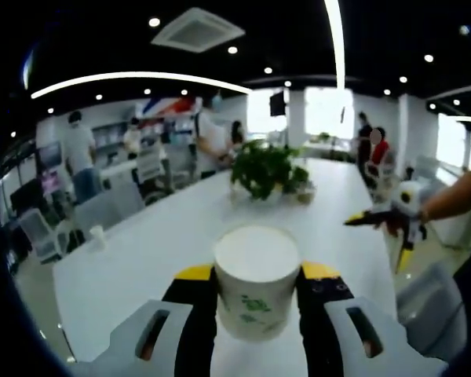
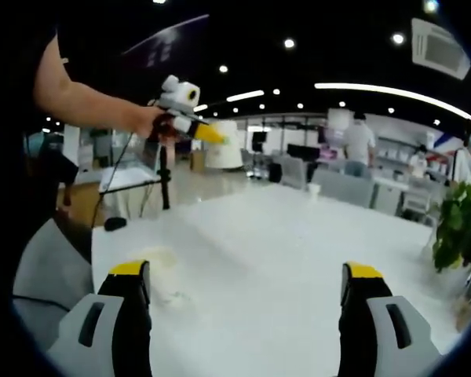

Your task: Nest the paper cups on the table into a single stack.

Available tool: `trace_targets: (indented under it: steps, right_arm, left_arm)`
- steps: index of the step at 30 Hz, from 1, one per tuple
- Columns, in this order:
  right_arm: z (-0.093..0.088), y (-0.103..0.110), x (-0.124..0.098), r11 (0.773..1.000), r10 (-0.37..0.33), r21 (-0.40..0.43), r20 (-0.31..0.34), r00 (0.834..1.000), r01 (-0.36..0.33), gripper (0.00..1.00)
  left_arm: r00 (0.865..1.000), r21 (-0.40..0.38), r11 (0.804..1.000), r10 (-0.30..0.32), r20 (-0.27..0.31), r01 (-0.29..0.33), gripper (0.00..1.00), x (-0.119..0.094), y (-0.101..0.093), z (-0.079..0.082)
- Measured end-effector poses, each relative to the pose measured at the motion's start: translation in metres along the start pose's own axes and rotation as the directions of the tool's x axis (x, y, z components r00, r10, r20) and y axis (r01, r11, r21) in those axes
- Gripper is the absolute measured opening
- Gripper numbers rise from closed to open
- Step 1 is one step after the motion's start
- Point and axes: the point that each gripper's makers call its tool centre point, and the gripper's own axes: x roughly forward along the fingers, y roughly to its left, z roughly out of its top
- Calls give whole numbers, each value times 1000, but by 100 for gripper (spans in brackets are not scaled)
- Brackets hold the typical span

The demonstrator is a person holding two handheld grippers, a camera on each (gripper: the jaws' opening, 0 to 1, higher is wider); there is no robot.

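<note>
A cup (image 1: 256, 280) is held between the left claw's (image 1: 257, 292) jaws above the bench (image 1: 165, 236), with a plant (image 1: 265, 168) set behind it and another cup (image 1: 97, 235) left.

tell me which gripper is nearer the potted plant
Likely the right. In the left gripper view the right gripper hangs beside the plant, while the left gripper, shut on a cup, is further back along the table.

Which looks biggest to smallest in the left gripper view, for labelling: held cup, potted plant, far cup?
1. White paper cup with green print, inflated by nearness.
2. Green leafy potted plant.
3. Small white paper cup at the table's far edge.
</note>
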Motion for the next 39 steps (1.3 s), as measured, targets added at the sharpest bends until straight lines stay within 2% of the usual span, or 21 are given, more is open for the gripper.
trace_targets:
  steps: [39]
  right_arm:
    - [10, 23, -8, 999, 31, -29, 18, 999, -31, 100]
  left_arm:
    - [997, 43, 996, -74, -26, 75, 37, -25, -82, -2]
